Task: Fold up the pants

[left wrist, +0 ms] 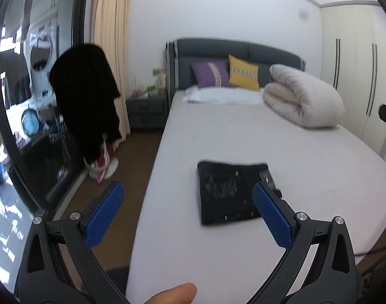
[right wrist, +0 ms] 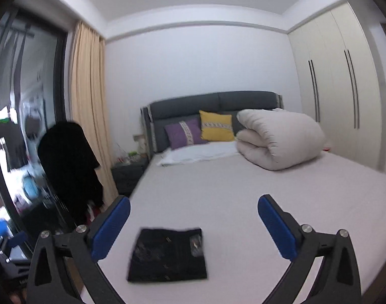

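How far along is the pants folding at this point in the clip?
Done: the black pants lie as a compact folded rectangle on the bed, nothing loose hanging out. In hand: nothing; the left gripper and right gripper are both open and empty, held clear above the bed. Left: apparently nothing, though blur hides whether the edges line up neatly.

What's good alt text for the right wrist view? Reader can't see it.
Black pants lie folded into a compact rectangle on a bed, with the open, empty right gripper above them. At the headboard end sit a purple cushion, a yellow cushion and a rolled white duvet.
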Demonstrator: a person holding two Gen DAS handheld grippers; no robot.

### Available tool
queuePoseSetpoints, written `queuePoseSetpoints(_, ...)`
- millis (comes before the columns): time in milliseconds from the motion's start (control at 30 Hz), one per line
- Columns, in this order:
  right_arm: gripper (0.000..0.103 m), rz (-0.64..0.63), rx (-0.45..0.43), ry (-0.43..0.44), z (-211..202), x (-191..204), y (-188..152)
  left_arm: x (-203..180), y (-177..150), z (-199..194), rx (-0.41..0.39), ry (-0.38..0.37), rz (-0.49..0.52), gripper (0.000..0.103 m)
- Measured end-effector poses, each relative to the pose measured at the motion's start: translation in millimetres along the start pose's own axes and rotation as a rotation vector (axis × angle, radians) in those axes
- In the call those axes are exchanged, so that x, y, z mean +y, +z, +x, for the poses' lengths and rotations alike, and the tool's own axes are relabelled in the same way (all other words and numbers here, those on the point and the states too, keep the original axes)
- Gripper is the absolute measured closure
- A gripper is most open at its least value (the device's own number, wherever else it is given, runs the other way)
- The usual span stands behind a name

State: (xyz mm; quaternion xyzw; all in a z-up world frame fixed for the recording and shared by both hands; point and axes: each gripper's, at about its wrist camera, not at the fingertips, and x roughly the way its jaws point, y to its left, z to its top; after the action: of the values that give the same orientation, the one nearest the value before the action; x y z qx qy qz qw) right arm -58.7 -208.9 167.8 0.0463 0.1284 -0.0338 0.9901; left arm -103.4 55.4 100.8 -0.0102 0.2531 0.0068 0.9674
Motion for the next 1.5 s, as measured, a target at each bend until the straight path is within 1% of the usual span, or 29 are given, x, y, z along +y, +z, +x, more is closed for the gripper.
queuePoseSetpoints(133, 0.000, 0.014, 0.104, -0.010, -1, 7, -24, -8, -21, 5, 0.074, -0.007, -0.003, 0.000)
queuePoseSetpoints(200, 0.000, 0.015, 0.167, 0.001, 4, 12, -38, -12, -26, 18, 0.104, -0.007, -0.005, 0.000)
queuePoseSetpoints(267, 0.000, -0.002, 0.231, -0.002, 14, 19, -52, -16, -32, 27, 0.121, -0.004, 0.000, 0.000)
queuePoseSetpoints(333, 0.000, -0.015, 0.258, 0.007, 15, 26, -62, -18, -38, 32, 0.135, -0.003, -0.002, 0.000)
queuePoseSetpoints(500, 0.000, -0.060, 0.284, 0.011, 22, 37, -73, -14, -42, 56, 0.161, 0.001, -0.016, 0.000)
queuePoseSetpoints(733, 0.000, -0.059, 0.327, 0.013, 29, 38, -84, -10, -49, 74, 0.190, 0.011, -0.021, 0.000)
queuePoseSetpoints(933, 0.000, -0.063, 0.347, 0.017, 33, 39, -88, -8, -52, 91, 0.217, 0.018, -0.017, 0.000)
queuePoseSetpoints(1500, 0.000, -0.062, 0.400, 0.025, 41, 38, -101, -17, -71, 119, 0.268, 0.028, -0.003, 0.000)
